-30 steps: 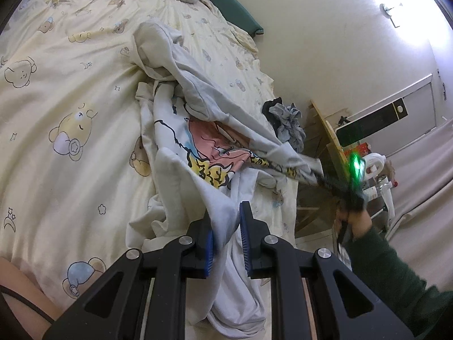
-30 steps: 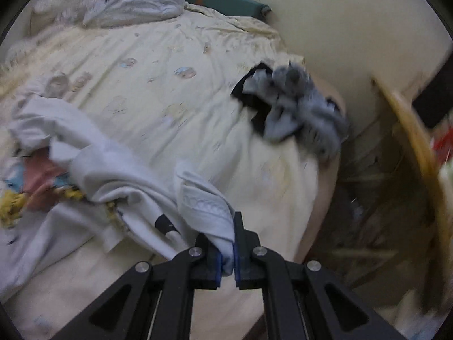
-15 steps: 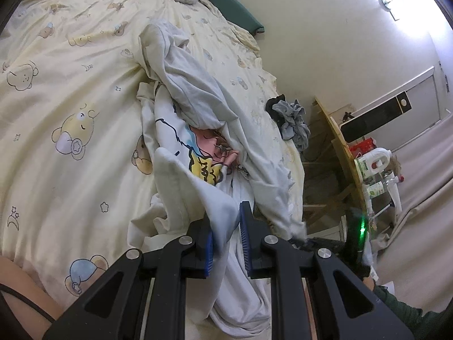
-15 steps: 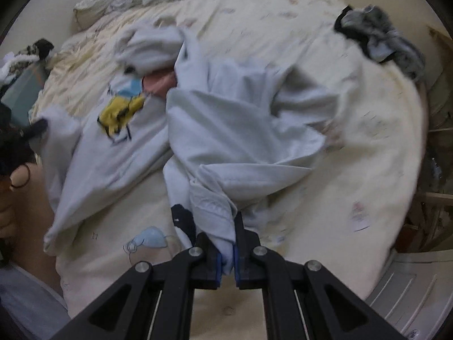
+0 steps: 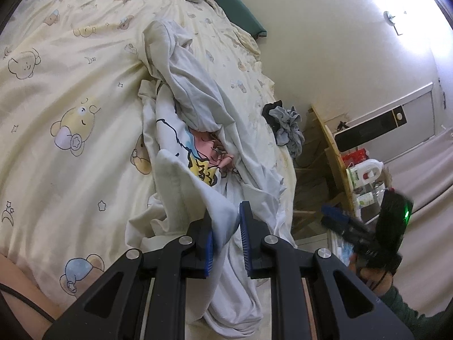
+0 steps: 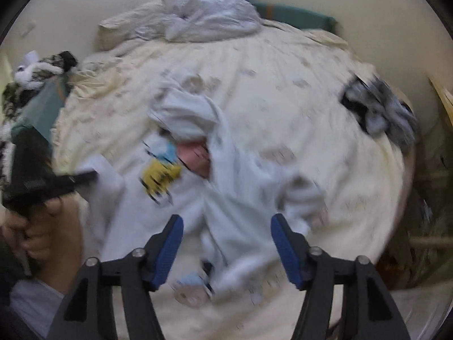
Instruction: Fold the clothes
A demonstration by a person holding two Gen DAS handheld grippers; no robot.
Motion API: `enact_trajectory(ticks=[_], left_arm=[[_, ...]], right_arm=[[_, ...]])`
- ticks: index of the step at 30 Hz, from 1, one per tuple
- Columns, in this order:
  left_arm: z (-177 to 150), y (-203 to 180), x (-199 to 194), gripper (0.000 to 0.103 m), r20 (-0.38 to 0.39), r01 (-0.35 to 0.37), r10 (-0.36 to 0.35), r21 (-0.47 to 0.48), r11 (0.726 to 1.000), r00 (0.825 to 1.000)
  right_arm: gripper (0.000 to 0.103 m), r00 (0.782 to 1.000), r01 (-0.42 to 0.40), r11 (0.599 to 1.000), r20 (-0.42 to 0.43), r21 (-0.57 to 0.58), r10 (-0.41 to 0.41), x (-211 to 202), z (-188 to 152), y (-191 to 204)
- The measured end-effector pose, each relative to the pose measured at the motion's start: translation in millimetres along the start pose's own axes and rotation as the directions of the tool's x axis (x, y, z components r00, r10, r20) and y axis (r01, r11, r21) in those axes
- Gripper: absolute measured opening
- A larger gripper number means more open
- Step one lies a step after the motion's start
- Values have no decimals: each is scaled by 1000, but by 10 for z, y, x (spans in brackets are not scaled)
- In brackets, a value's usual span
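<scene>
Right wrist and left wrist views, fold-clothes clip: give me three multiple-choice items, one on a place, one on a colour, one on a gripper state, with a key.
1. Where does the grey and black clothes heap lie?
A. at the bed's far right edge
B. under the white shirt
C. on the pillow

2. What colour are the gripper pads?
A. red
B. blue
C. yellow

3. How is the right gripper?
A. shut on cloth
B. open, holding nothing
C. out of view

Key: 1 A, it sits apart from the white printed shirt; 2 B, both views show blue pads; 3 B, its jaws stand wide, while the left gripper pinches the shirt.

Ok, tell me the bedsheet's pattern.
Pale yellow bedsheet printed with cartoon bears, stars and moons; clearest in the left wrist view.
</scene>
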State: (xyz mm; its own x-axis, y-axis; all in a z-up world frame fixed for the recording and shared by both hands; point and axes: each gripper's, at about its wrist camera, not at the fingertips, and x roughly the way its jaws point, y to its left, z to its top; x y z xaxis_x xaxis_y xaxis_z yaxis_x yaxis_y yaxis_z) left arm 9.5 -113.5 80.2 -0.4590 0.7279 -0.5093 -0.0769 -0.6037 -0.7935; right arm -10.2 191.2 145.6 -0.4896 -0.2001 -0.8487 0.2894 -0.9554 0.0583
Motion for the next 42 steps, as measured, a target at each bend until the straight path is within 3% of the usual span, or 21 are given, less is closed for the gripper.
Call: enact_trajectory(ticks=[4, 11, 17, 18, 19, 20, 21, 27, 31, 36, 42], left_arm=[[10, 10, 6, 18, -6, -1, 1, -4, 1000, 1000], [48, 58, -108, 20, 38, 6, -5, -25, 1000, 999], [91, 102, -254, 24, 113, -70, 74, -36, 997, 991], [97, 106, -284, 25, 131, -91, 95, -37, 995, 987], [105, 112, -313, 25, 147, -99, 104, -40, 994, 984], [114, 119, -339, 25, 160, -99, 105, -43, 994, 982], [124, 126, -366, 25, 173, -99, 106, -47, 994, 979], [160, 203, -480, 33, 239, -92, 109, -82, 992, 965], [160, 218, -492, 38, 244, -87, 106, -88, 992, 964], [156, 201, -462, 47, 231, -72, 89, -79, 994, 969], [159, 176, -414, 50, 225, -84, 98, -71, 994, 969]], right_arm=[[66, 1000, -3, 990, -9, -143, 2, 305, 433, 317], [66, 997, -58, 953, -73, -299, 38, 1320, 1135, 906], [64, 993, -10, 916, -109, -402, -37, 1987, 1323, 1189], [55, 992, -14, 914, -121, -406, -38, 2055, 1327, 1195], [21, 991, -7, 912, -126, -409, -49, 2104, 1331, 1192], [7, 990, 16, 911, -122, -412, -73, 2131, 1336, 1178], [7, 990, 26, 913, -119, -407, -82, 2141, 1344, 1151], [6, 997, 79, 947, 20, -313, -76, 1710, 1517, 812], [6, 979, 185, 966, 119, -180, -166, 1280, 1769, 256], [6, 922, 350, 936, 160, 39, -352, 796, 1907, -756], [6, 833, 521, 829, 90, 204, -546, 419, 1728, -1722]])
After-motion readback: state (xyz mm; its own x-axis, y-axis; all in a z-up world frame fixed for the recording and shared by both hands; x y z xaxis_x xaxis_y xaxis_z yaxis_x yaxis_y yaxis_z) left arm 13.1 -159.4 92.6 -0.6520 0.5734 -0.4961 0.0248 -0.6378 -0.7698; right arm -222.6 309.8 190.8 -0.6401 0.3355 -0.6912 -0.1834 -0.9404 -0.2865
